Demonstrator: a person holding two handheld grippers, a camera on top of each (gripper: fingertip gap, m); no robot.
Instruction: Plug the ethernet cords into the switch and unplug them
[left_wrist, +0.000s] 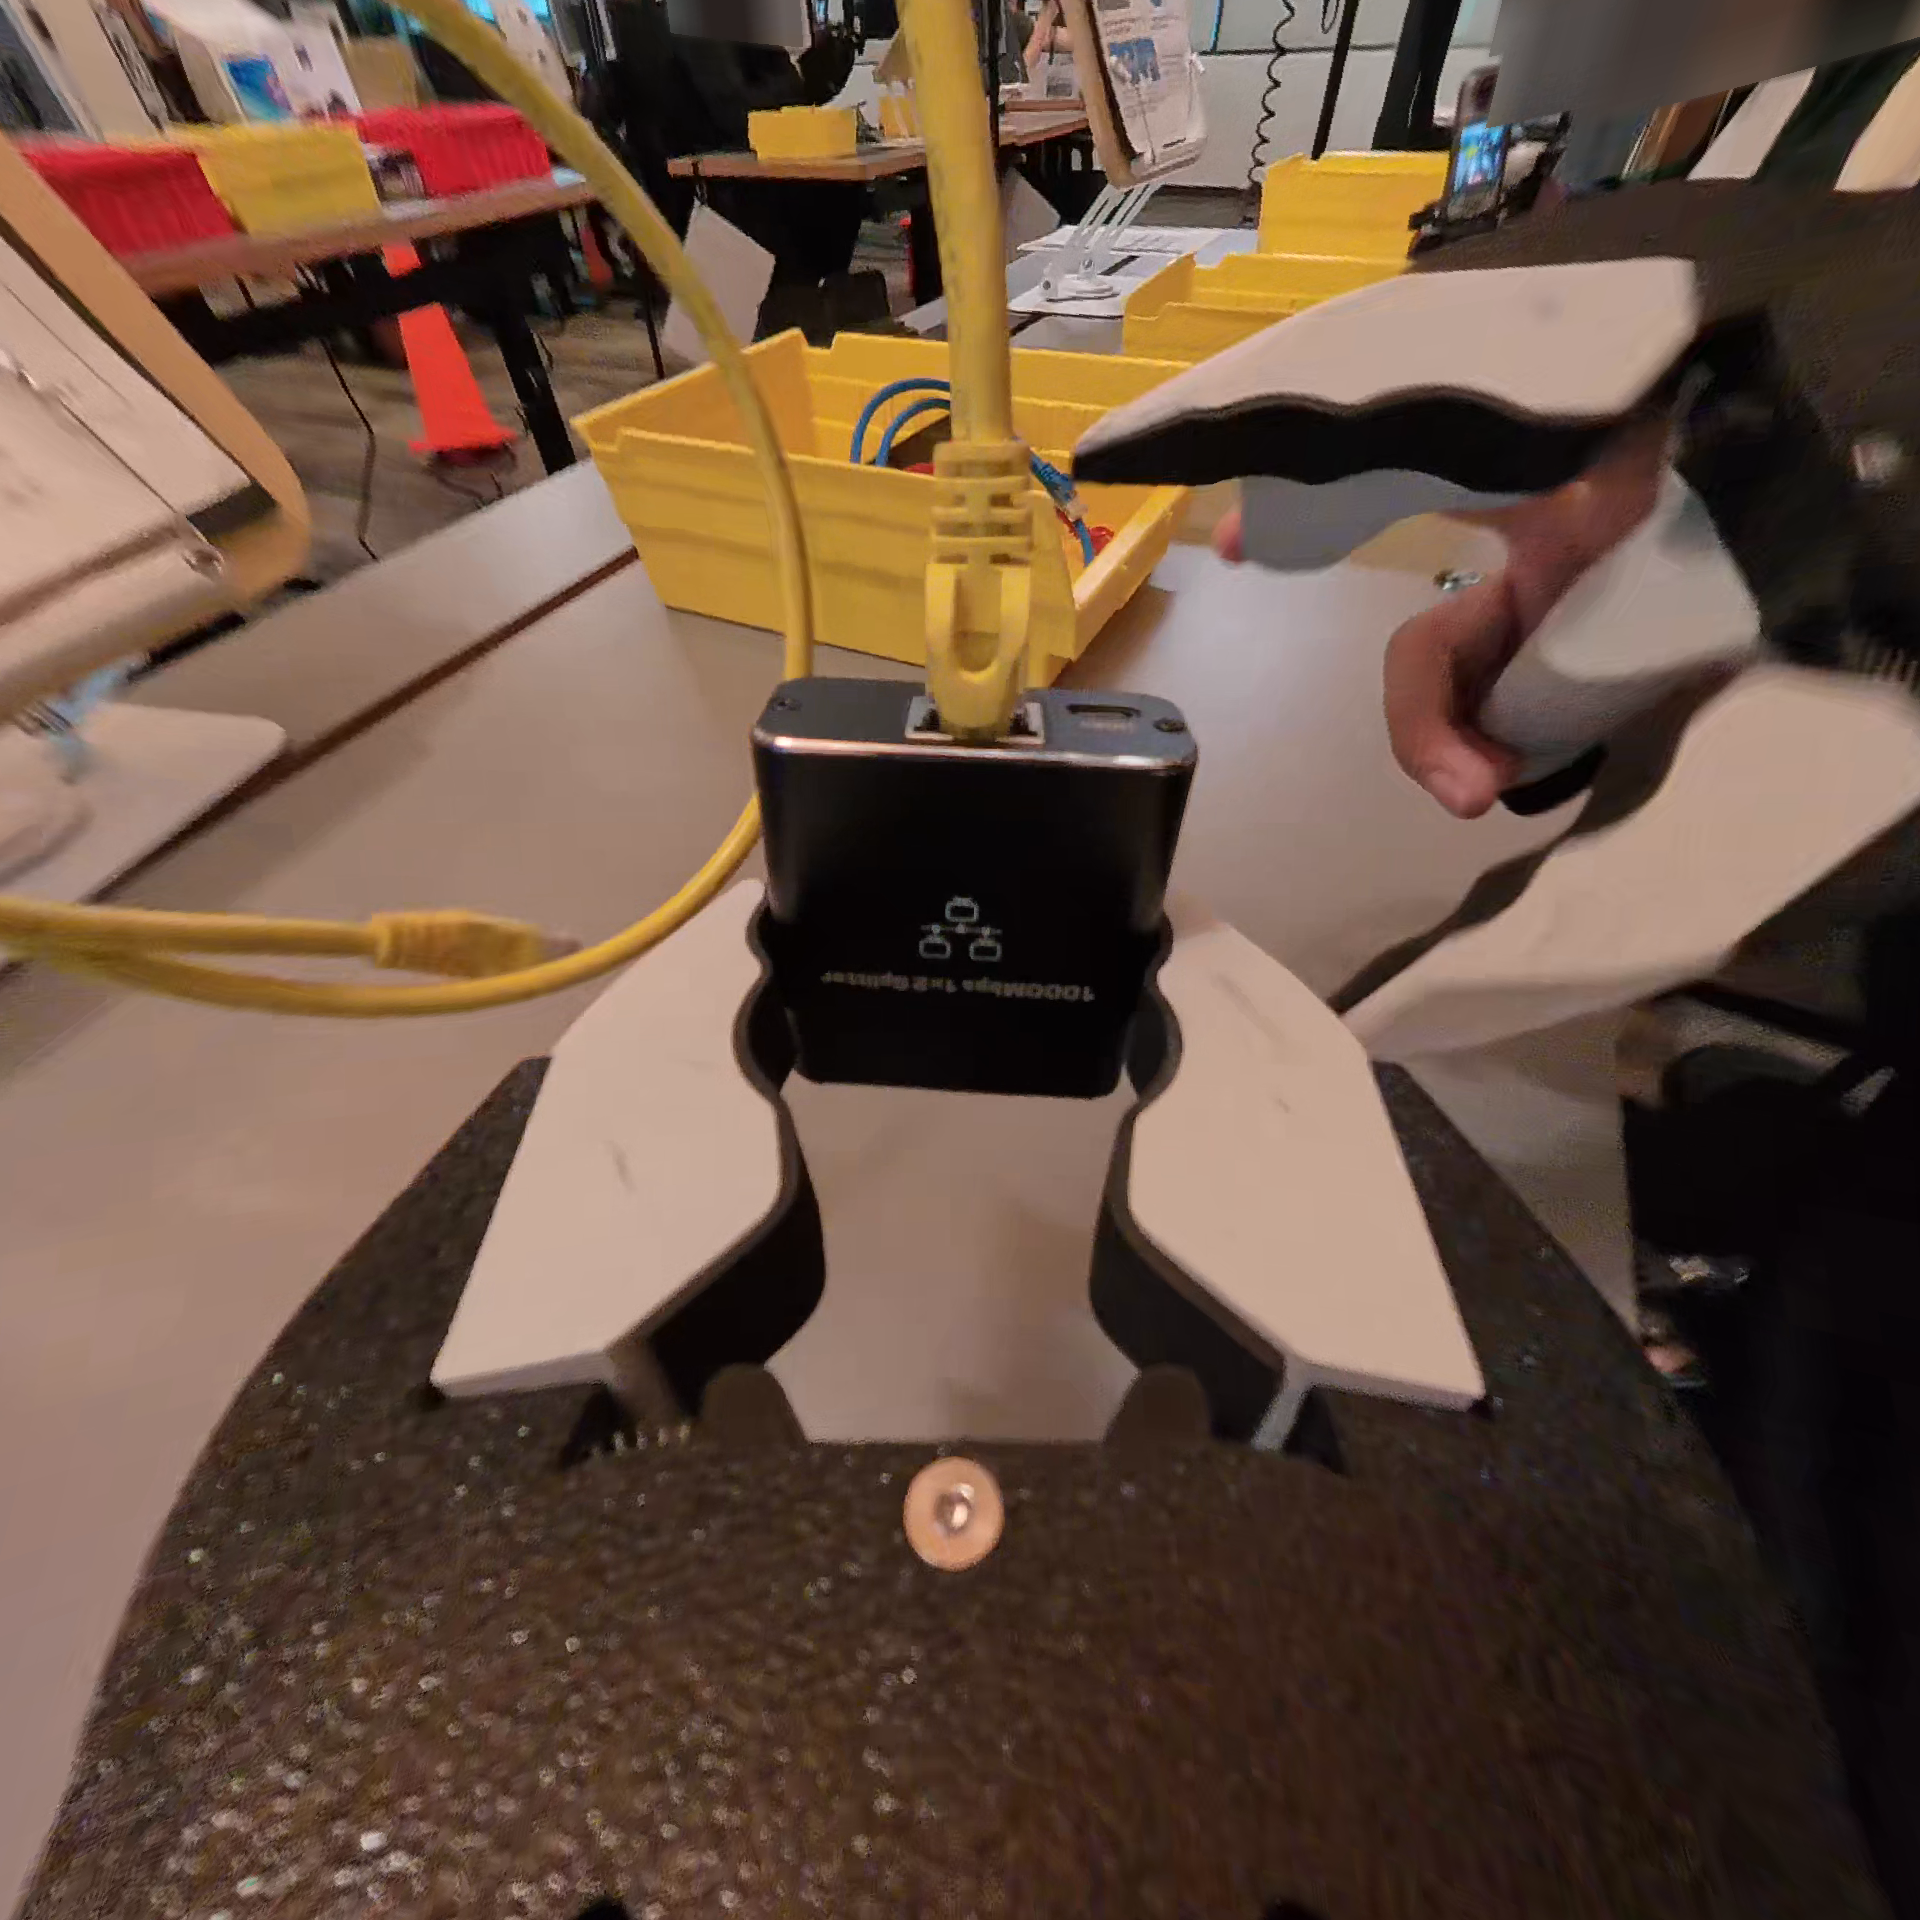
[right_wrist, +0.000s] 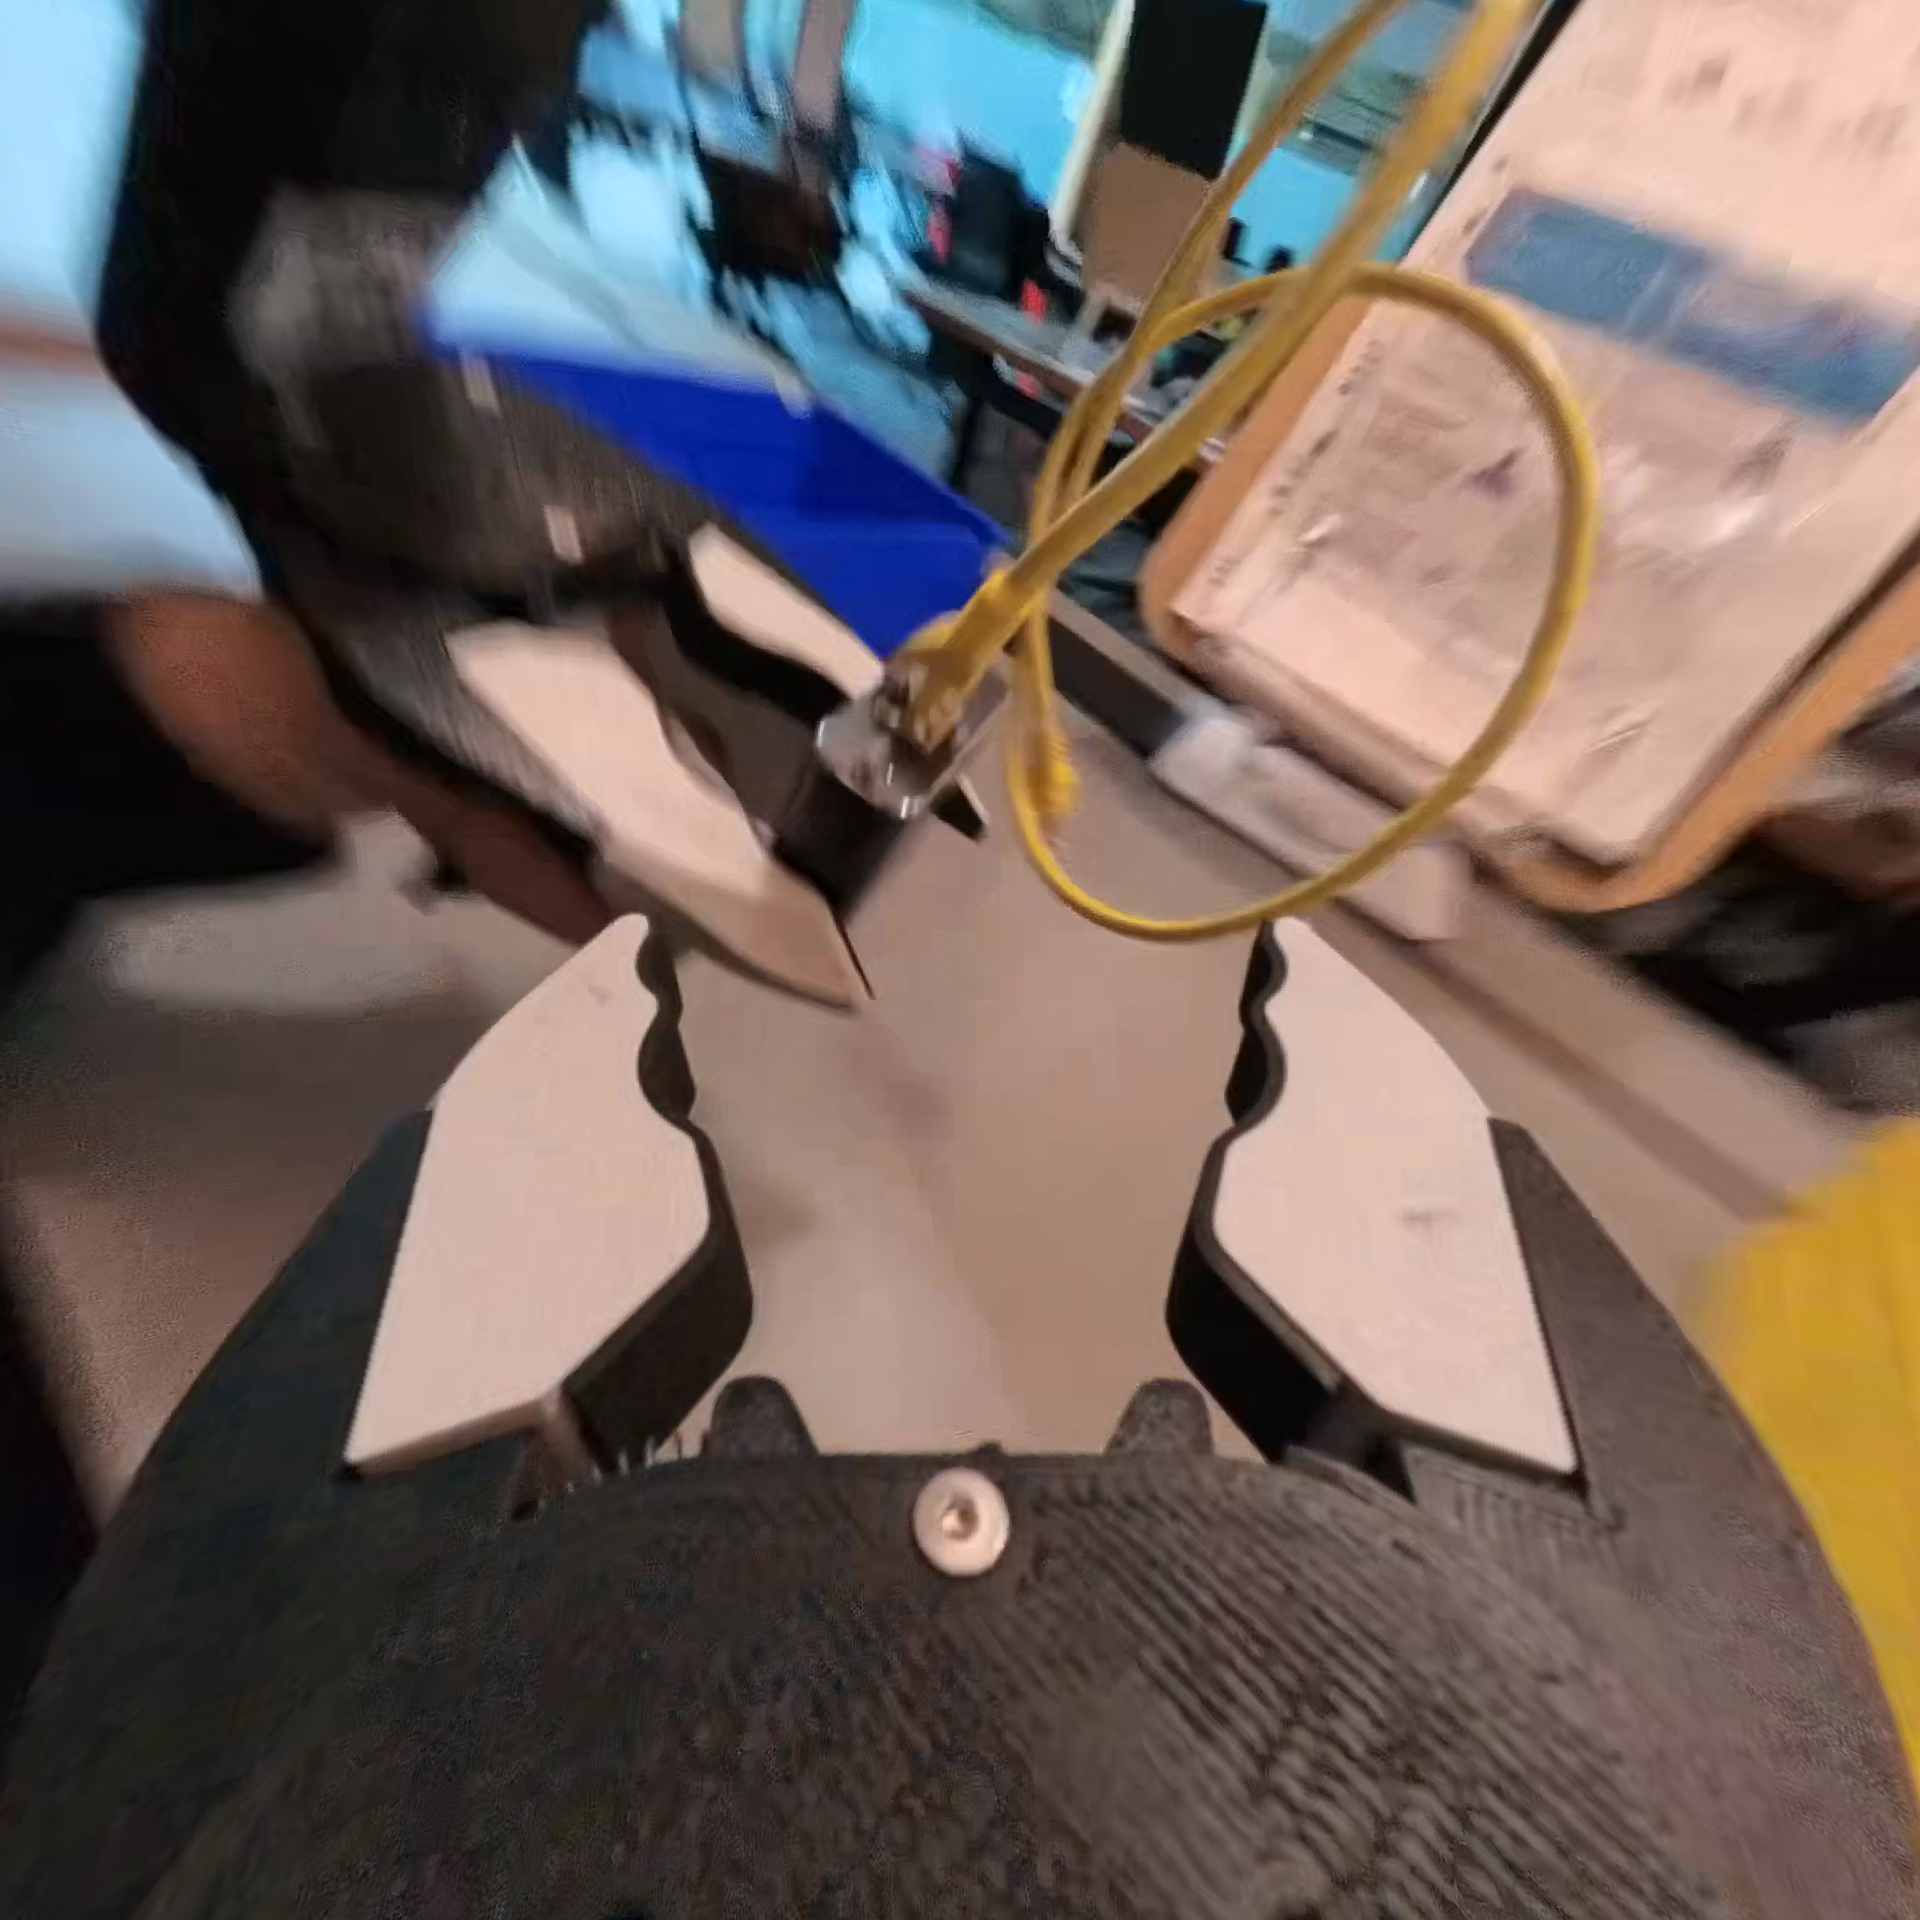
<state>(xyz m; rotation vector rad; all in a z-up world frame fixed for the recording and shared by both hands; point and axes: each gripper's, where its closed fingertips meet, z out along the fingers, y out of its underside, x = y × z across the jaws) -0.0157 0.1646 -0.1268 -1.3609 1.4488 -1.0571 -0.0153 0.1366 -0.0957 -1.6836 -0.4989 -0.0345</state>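
My left gripper (left_wrist: 961, 935) is shut on a small black switch (left_wrist: 971, 894) and holds it above the table. A yellow ethernet cord's plug (left_wrist: 977, 613) sits in the switch's far port, and its cable (left_wrist: 961, 208) rises out of view. The cord's other plug (left_wrist: 457, 940) hangs free to the left. My right gripper (right_wrist: 951, 977) is open and empty; in the left wrist view it shows at the right (left_wrist: 1340, 644), jaws wide apart. The right wrist view shows the switch (right_wrist: 894, 758) in the left gripper, the plugged cord (right_wrist: 977, 623) and the loose plug (right_wrist: 1049, 769) dangling.
A yellow bin (left_wrist: 831, 520) with blue cables (left_wrist: 904, 416) stands on the grey table (left_wrist: 416, 1143) behind the switch. A wooden stand with papers (left_wrist: 125, 468) is at the left. More yellow and red bins and an orange cone (left_wrist: 442, 364) lie farther back.
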